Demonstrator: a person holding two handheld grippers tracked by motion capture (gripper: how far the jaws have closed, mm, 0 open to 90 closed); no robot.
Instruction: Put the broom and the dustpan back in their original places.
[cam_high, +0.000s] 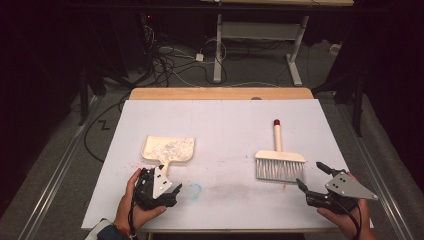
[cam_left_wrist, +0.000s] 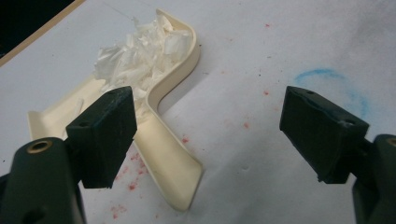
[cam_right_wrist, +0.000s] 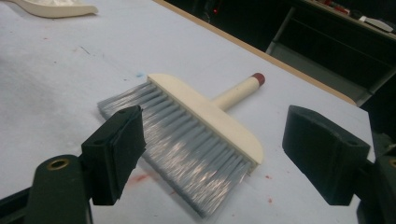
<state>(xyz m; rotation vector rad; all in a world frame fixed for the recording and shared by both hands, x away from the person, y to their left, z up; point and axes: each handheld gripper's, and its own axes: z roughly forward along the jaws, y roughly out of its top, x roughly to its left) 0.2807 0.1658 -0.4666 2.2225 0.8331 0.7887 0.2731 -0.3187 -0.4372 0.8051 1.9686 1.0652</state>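
A cream dustpan (cam_high: 168, 150) holding white shreds (cam_left_wrist: 140, 51) lies at the left of the white table sheet (cam_high: 225, 115), its handle (cam_left_wrist: 173, 154) pointing toward me. My left gripper (cam_high: 162, 181) is open just behind that handle. In the left gripper view (cam_left_wrist: 208, 107) the handle lies between the jaws, close to the left one, untouched. A cream hand brush (cam_high: 278, 160) with grey bristles (cam_right_wrist: 187, 144) and a red-tipped handle (cam_right_wrist: 243, 88) lies at the right. My right gripper (cam_high: 310, 175) hovers open just right of the bristles (cam_right_wrist: 215, 126), holding nothing.
A faint blue ring (cam_high: 194, 189) and scattered red specks (cam_left_wrist: 133, 185) mark the sheet near the front. The table's wooden back edge (cam_high: 220, 93) borders a floor with cables and a desk frame (cam_high: 260, 45). The dustpan (cam_right_wrist: 56, 7) shows far off in the right gripper view.
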